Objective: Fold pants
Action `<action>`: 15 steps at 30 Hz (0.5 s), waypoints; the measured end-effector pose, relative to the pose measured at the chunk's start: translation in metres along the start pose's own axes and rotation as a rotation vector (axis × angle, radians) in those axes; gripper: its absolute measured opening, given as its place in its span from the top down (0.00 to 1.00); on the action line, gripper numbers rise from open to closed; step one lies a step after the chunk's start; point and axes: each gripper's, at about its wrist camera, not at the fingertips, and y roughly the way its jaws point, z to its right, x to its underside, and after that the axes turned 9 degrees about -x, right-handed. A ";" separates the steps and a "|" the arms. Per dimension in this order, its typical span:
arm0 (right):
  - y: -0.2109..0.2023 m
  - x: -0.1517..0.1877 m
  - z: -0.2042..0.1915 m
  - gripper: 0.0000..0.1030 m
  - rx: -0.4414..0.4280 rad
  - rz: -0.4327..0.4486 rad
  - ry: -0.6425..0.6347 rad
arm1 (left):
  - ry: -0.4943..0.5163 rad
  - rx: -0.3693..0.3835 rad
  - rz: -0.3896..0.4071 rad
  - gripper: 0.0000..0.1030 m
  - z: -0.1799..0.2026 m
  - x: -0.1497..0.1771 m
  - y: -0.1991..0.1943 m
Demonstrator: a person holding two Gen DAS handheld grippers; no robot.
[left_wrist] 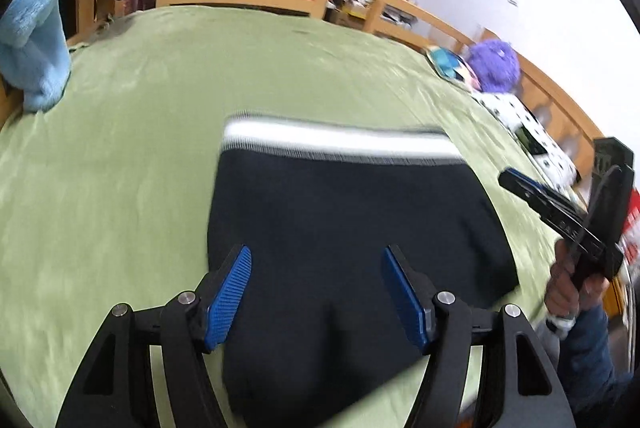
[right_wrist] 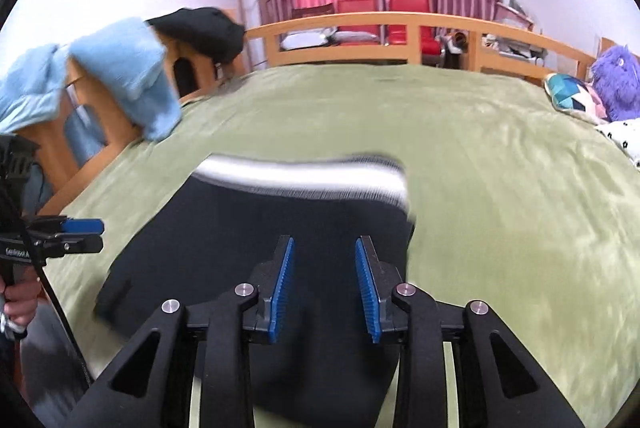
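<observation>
pants (left_wrist: pixel 344 228): dark, flat on the green bed (left_wrist: pixel 120 147), white waistband on the far side, long axis running away from both.
left hand-held gripper (left_wrist: pixel 316 292): open, empty, above the near part.
right hand-held gripper (right_wrist: pixel 325 288): jaws parted, nothing between, equally near.

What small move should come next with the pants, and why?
Probably lower both grippers to the near edge of the black pants and pinch it. The left gripper and right gripper hover with jaws open and empty, while the pants lie flat on the green bedspread.
</observation>
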 end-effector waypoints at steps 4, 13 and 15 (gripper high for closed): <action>0.050 -0.020 0.018 0.66 0.001 -0.056 0.034 | -0.062 0.011 -0.014 0.36 -0.001 -0.039 0.052; 0.100 0.006 0.069 0.72 0.078 -0.083 0.084 | -0.163 -0.032 -0.108 0.37 -0.003 -0.038 0.128; 0.105 0.003 0.075 0.72 0.079 -0.090 0.089 | -0.146 -0.050 -0.112 0.36 0.003 -0.037 0.119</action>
